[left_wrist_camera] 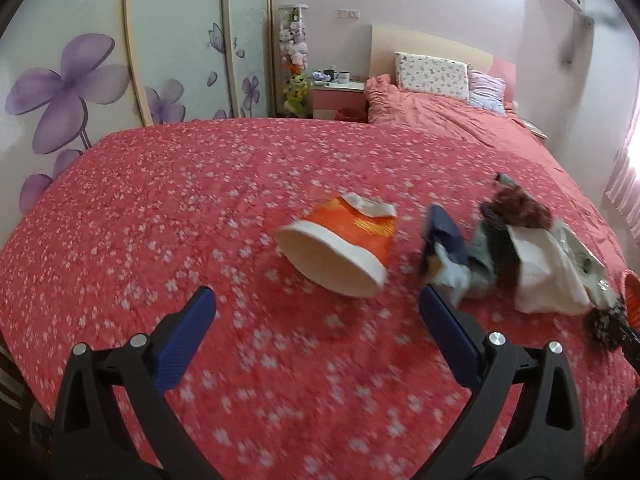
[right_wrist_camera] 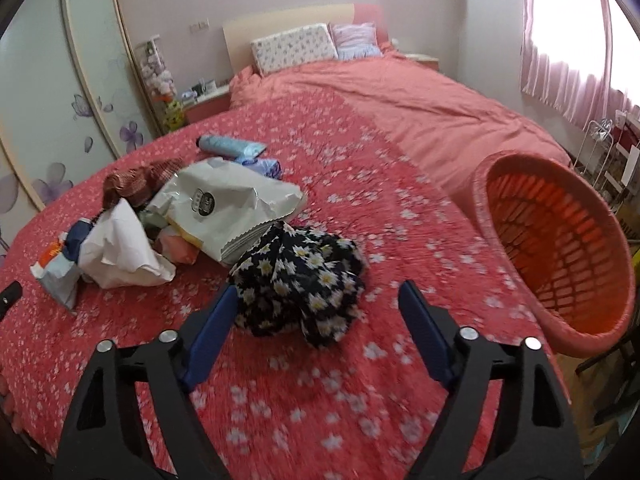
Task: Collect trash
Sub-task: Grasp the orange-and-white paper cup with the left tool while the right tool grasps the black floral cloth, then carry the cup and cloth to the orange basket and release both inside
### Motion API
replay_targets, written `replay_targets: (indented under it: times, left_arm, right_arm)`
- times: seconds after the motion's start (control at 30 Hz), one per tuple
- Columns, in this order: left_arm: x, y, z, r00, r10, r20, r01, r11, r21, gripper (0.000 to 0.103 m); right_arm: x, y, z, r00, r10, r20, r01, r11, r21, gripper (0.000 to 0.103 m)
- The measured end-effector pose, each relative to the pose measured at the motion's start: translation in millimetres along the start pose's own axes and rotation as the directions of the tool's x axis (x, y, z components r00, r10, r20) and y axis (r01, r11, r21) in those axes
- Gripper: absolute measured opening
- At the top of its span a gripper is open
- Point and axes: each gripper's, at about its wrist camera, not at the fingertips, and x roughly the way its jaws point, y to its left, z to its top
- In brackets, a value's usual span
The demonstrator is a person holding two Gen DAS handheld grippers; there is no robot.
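Trash on bed (left_wrist_camera: 168, 208), both grippers spread, empty.

Left gripper (left_wrist_camera: 316, 312) near tipped cup (left_wrist_camera: 340, 252) (left view only); right gripper (right_wrist_camera: 316, 300) by daisy-print bundle (right_wrist_camera: 300, 276); basket (right_wrist_camera: 560, 256) and white bag (right_wrist_camera: 232, 208) clear in right view only.

Daylight fills the room, soft and fairly bright, coming through the pink curtain (right_wrist_camera: 560, 68) on the right, where the window burns out to white glare. Shadows on the bedspread (left_wrist_camera: 160, 208) are faint. Both views bow strongly at the edges, with dark corners. Motion blur smears the near floral print and the paper cup (left_wrist_camera: 340, 252); the far pillow (right_wrist_camera: 294, 46) stays sharper.
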Motion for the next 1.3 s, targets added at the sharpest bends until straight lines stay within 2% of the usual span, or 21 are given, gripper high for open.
replay_targets:
  times: [0.1,0.17,0.33,0.77,1.03,1.3]
  left_arm:
    - [9.7,3.4,9.0,1.000,0.009,0.002,-0.009,1.000,0.008,0.099]
    - [16.4,4.4,15.4,1.000,0.006,-0.003,-0.006,1.000,0.011,0.099]
    - [32.5,-0.6,27.1,1.000,-0.005,-0.015,0.006,0.999,0.038,0.099]
    - [76.2,-23.2,35.7,0.996,0.008,-0.092,0.003,0.993,0.120,0.099]
    - [99.9,-19.3,40.2,0.986,-0.054,-0.160,0.066,0.995,0.070,0.095]
    - [102.3,-11.2,38.0,0.988,-0.010,-0.154,0.023,0.997,0.080,0.093]
  right_arm:
    - [11.7,4.5,0.0,1.000,-0.002,-0.031,0.002,1.000,-0.013,0.064]
    - [15.9,4.9,-0.9,0.999,0.003,-0.048,-0.004,1.000,-0.013,0.046]
    - [11.8,0.6,-3.5,0.999,0.011,-0.042,-0.011,1.000,-0.007,0.025]
    - [11.7,-0.5,-4.0,0.999,-0.003,-0.043,0.002,1.000,-0.029,0.025]
    - [11.6,0.4,-4.3,0.999,-0.004,-0.044,0.003,1.000,-0.030,0.025]
    - [13.6,1.1,-4.6,0.999,-0.001,-0.039,0.000,0.999,-0.042,0.025]
